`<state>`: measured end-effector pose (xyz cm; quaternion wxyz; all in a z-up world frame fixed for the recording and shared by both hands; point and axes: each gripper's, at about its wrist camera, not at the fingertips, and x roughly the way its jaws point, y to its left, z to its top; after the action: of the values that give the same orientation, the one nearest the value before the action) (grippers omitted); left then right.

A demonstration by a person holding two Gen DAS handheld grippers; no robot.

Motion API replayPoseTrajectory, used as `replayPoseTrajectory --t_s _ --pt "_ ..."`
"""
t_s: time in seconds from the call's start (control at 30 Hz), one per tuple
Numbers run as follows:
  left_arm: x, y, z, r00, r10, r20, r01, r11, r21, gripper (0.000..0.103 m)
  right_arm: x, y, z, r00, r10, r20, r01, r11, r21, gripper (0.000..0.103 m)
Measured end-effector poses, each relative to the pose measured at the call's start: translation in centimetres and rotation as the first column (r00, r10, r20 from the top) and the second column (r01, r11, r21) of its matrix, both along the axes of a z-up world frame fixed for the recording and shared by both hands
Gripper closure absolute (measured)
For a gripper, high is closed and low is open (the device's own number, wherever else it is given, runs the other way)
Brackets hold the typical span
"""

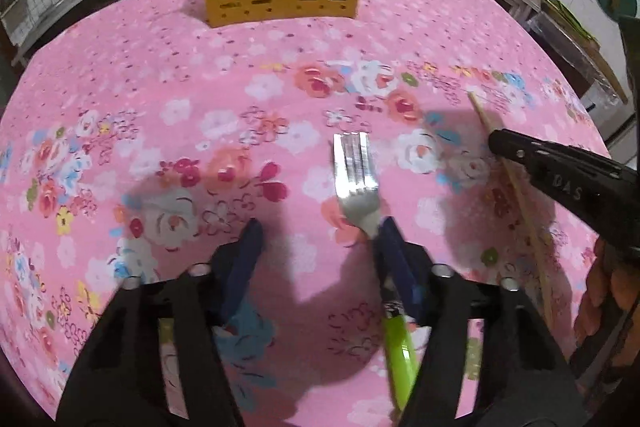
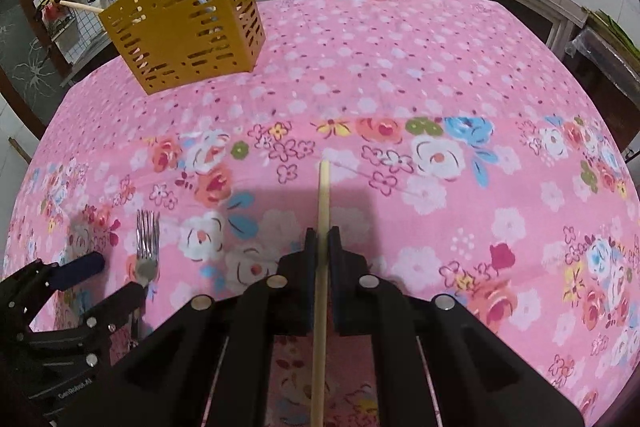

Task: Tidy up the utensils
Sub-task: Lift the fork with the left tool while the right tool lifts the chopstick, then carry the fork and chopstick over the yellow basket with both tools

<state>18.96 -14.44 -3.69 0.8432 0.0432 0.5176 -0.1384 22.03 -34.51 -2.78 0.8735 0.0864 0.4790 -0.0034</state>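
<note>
- The chopstick is clenched between the right gripper jaws, its tip over the pink tablecloth.
- The fork lies on the cloth, its neck against one finger of the left gripper; the jaws stand apart, not yet pinching it.
- The yellow holder already keeps several utensils (chopsticks, something pale blue); these two remain, I judge.
- Only the right view shows the holder's contents; only the left shows the fork's green handle.

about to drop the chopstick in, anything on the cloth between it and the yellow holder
Nothing visible: only bare tablecloth lies between the chopstick in the right gripper and the holder. The fork lies off to the left.
</note>
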Motion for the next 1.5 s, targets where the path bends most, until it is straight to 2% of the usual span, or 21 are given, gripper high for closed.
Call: replayPoseTrajectory --t_s 0.13,0.33,0.53,0.6,0.63,0.8,1.03,1.2,1.27,1.4,1.5 --pt "0.3 -0.8 0.2 0.999 -0.025 -0.035 0.025 1.000 0.011 0.066 -0.1 -0.2 -0.1 1.000 -0.005 -0.008 0.005 1.000 0.013 0.097" --pt "0.8 -1.9 0.2 0.997 -0.036 -0.071 0.040 0.998 0.053 0.077 -0.1 0.0 -0.1 1.000 -0.006 -0.026 0.006 1.000 0.012 0.097" --pt "0.6 -1.4 0.3 0.993 -0.027 -0.116 0.029 0.999 0.016 0.080 -0.2 -0.2 -0.2 0.999 -0.006 -0.032 0.007 1.000 0.023 0.097" --pt "0.7 -1.1 0.2 0.991 -0.022 -0.131 0.021 1.000 -0.011 0.085 -0.2 0.0 -0.2 0.999 -0.007 -0.032 0.007 1.000 0.017 0.097" --pt "0.9 -1.0 0.1 0.991 -0.021 -0.128 0.019 1.000 -0.017 0.091 -0.2 0.1 -0.2 0.999 -0.007 -0.032 0.007 1.000 0.015 0.097" --pt "2.3 -0.1 0.0 0.991 -0.001 -0.131 -0.011 0.996 -0.090 0.098 -0.2 0.1 -0.2 0.999 -0.015 -0.032 0.016 1.000 0.012 0.097" --pt "4.4 0.8 0.7 0.998 0.016 -0.055 -0.020 0.997 -0.073 0.098 -0.2 0.2 0.0 1.000 -0.019 -0.012 0.019 1.000 0.016 0.097" --pt "4.6 2.1 2.8 0.999 0.016 0.051 -0.013 0.997 -0.077 0.098 -0.1 0.6 0.9 0.999 -0.010 0.032 0.010 1.000 0.023 0.097" --pt "4.3 2.6 3.9 0.995 0.014 0.100 -0.004 0.995 -0.099 0.098 -0.1 0.9 1.6 0.998 -0.001 0.064 -0.001 1.000 0.031 0.097" --pt "3.9 3.4 5.8 0.975 0.026 0.220 -0.006 0.996 -0.092 0.098 -0.2 1.6 3.0 0.991 0.011 0.136 -0.017 0.999 0.041 0.097" --pt "3.7 4.2 6.8 0.964 0.036 0.264 -0.006 0.993 -0.114 0.098 -0.3 2.0 3.9 0.982 0.011 0.187 -0.019 0.999 0.038 0.097"
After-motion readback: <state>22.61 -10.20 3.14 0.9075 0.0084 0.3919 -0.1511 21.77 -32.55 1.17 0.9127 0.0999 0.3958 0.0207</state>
